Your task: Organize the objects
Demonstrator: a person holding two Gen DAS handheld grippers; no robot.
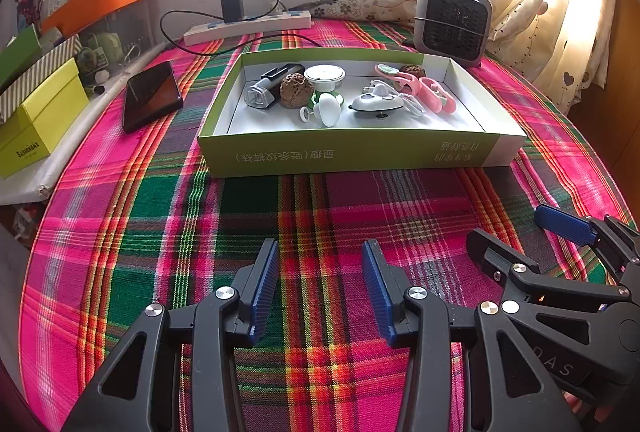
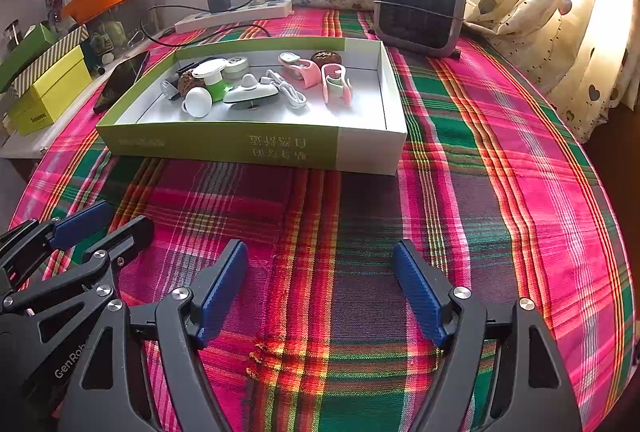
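Observation:
A shallow green and white box (image 1: pixel 352 152) (image 2: pixel 256 146) lies on the plaid cloth and holds several small things: a silver clip device (image 1: pixel 262 92), a brown walnut (image 1: pixel 295 90) (image 2: pixel 186 82), a white knob (image 1: pixel 329 109) (image 2: pixel 199 102), a grey and white gadget with a cable (image 1: pixel 378 100) (image 2: pixel 252 93), and pink clips (image 1: pixel 434 94) (image 2: pixel 306 70). My left gripper (image 1: pixel 320 254) (image 2: pixel 108 220) is open and empty, well short of the box. My right gripper (image 2: pixel 320 252) (image 1: pixel 508 224) is open and empty, beside the left one.
A black phone (image 1: pixel 150 94) (image 2: pixel 120 80) lies left of the box. A small grey heater (image 1: pixel 452 20) (image 2: pixel 420 6) stands behind it. A power strip with a charger (image 1: pixel 248 24) (image 2: pixel 234 12) lies at the back. Yellow, green and orange boxes (image 1: pixel 40 112) are stacked at the left.

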